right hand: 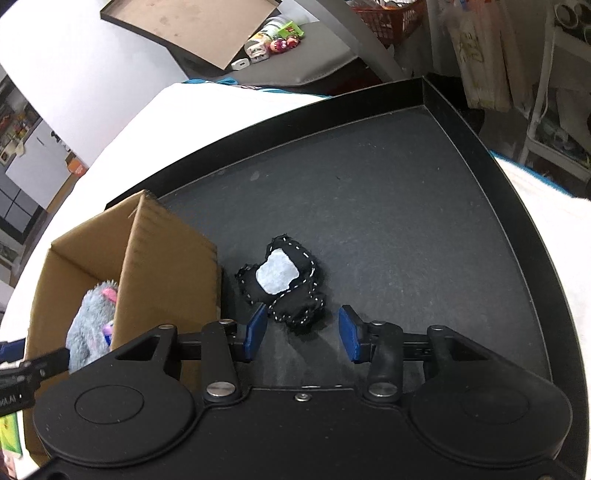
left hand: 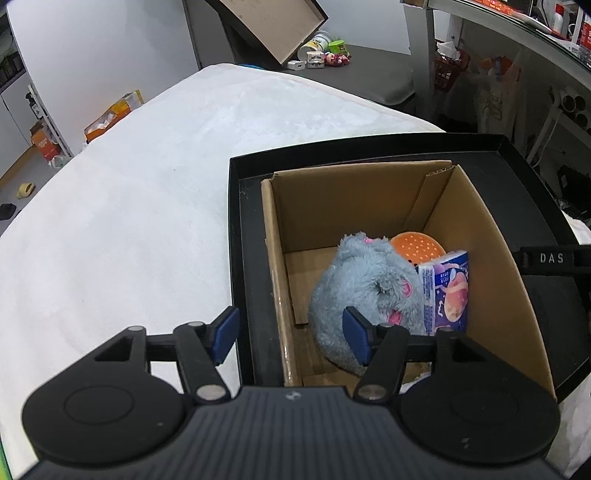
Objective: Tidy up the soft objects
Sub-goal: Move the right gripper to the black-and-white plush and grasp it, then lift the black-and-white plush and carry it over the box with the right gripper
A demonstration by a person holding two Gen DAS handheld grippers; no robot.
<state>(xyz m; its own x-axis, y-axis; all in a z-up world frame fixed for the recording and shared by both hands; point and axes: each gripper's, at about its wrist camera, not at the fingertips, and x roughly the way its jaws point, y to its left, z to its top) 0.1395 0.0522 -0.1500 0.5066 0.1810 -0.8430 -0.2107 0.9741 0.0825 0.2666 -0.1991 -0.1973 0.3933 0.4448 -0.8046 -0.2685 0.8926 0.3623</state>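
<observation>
A cardboard box [left hand: 362,192] stands in the left part of a black tray [right hand: 406,177]. Inside it lie a grey plush toy [left hand: 362,284], an orange perforated piece [left hand: 417,247] and a purple tissue pack [left hand: 448,291]. My left gripper [left hand: 291,334] is open above the box's near left corner, one pad outside the tray and the other over the plush. On the tray floor, right of the box [right hand: 166,258], lies a black stitched soft piece with a white patch [right hand: 280,280]. My right gripper [right hand: 303,332] is open just short of it, the piece's near edge between the fingertips, untouched.
The tray sits on a table under a white cloth [left hand: 129,221]. Beyond the table's far edge, a brown board [left hand: 273,26] leans over jars and small toys [left hand: 321,48]. An orange basket [right hand: 388,14] and shelving stand at the right.
</observation>
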